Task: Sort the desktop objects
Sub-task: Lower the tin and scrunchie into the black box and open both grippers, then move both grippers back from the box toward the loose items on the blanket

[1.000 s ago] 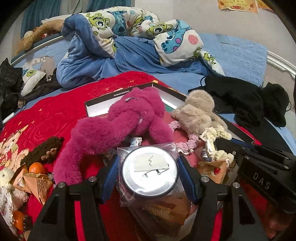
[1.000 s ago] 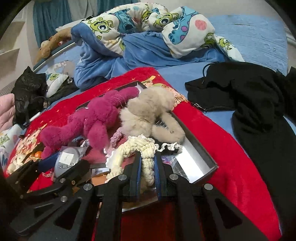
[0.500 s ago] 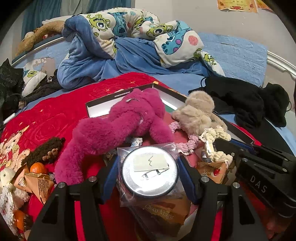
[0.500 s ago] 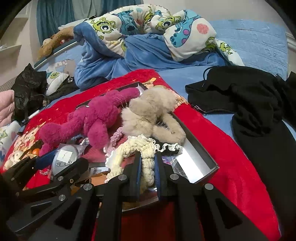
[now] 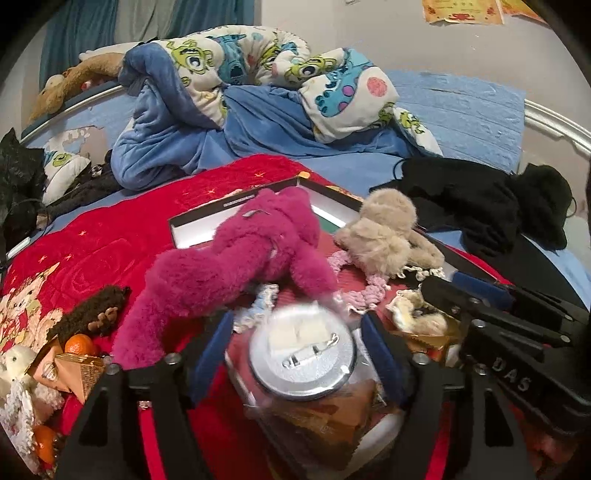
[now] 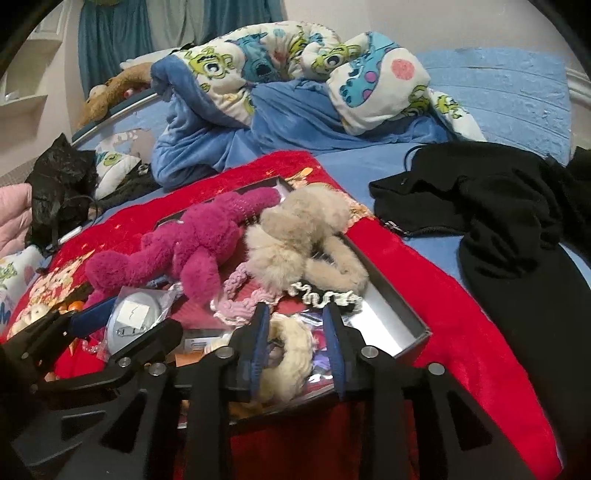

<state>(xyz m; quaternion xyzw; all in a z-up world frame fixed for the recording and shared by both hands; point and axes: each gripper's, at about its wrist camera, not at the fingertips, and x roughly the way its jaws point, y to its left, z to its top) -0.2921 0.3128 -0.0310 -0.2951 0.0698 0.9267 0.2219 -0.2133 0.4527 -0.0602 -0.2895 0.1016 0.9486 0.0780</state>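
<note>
Grippers both opening: my left gripper (image 5: 297,350) frees bagged tin (image 5: 301,350), right gripper (image 6: 297,345) frees cream scrunchie (image 6: 291,350) in box (image 6: 406,325); oranges (image 5: 79,343) etc. unsorted.

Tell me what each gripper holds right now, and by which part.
Nothing is gripped. The left gripper is opening around the bagged silver disc; the right gripper is opening around the cream scrunchie.

Around you: an unmade bed and its clutter.
Your view takes in a rumpled cartoon-monster duvet (image 5: 280,74) on the blue sheet (image 5: 461,107), black clothing (image 6: 509,206) spread to the right, a brown plush toy (image 5: 70,85) by the rail, teal curtains (image 6: 110,33), and a black plastic bag (image 6: 59,184) at left.
</note>
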